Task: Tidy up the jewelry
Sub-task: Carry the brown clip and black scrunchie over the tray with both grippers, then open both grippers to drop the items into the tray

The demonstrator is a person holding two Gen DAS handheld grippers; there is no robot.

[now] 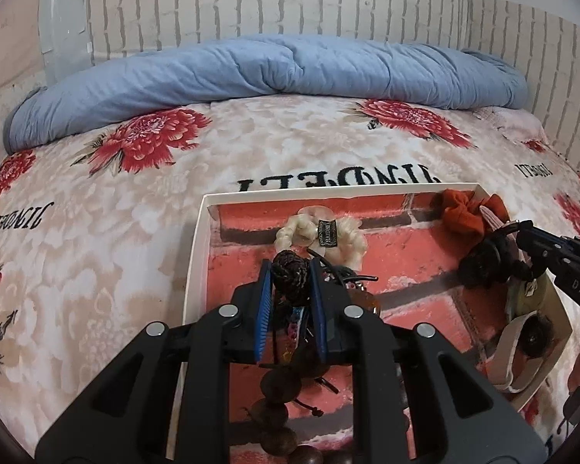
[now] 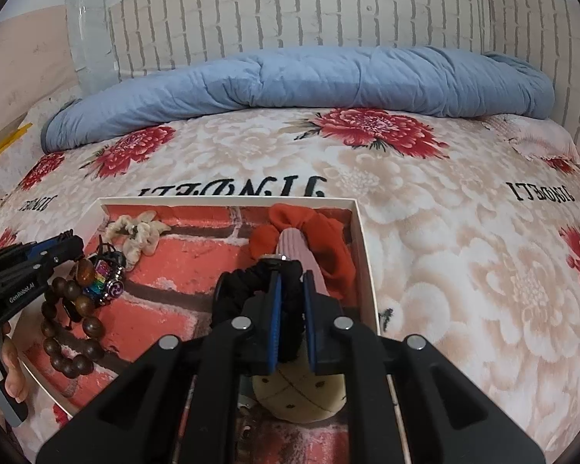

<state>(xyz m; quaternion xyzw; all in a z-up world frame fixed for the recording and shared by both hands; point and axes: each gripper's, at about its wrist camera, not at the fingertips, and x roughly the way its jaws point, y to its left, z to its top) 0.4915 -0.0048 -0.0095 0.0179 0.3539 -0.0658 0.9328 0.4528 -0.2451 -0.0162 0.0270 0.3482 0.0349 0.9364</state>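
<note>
A white tray (image 1: 201, 255) lined with red brick print lies on the bed; it also shows in the right wrist view (image 2: 361, 255). My left gripper (image 1: 290, 270) is shut on a dark braided bead of a bracelet (image 1: 288, 274); a wooden bead bracelet (image 2: 69, 332) lies below it. My right gripper (image 2: 290, 280) is shut on a black scrunchie (image 2: 247, 294), seen from the left as well (image 1: 483, 263). A cream scrunchie (image 1: 321, 239), a red scrunchie (image 2: 328, 247) and a pink hair band (image 2: 295, 243) lie in the tray.
The floral bedspread (image 2: 444, 232) surrounds the tray. A rolled blue quilt (image 2: 309, 77) lies along the brick-pattern wall. A cream round hair piece (image 2: 297, 398) sits under my right gripper. Rainbow beads (image 2: 102, 274) lie near the left gripper.
</note>
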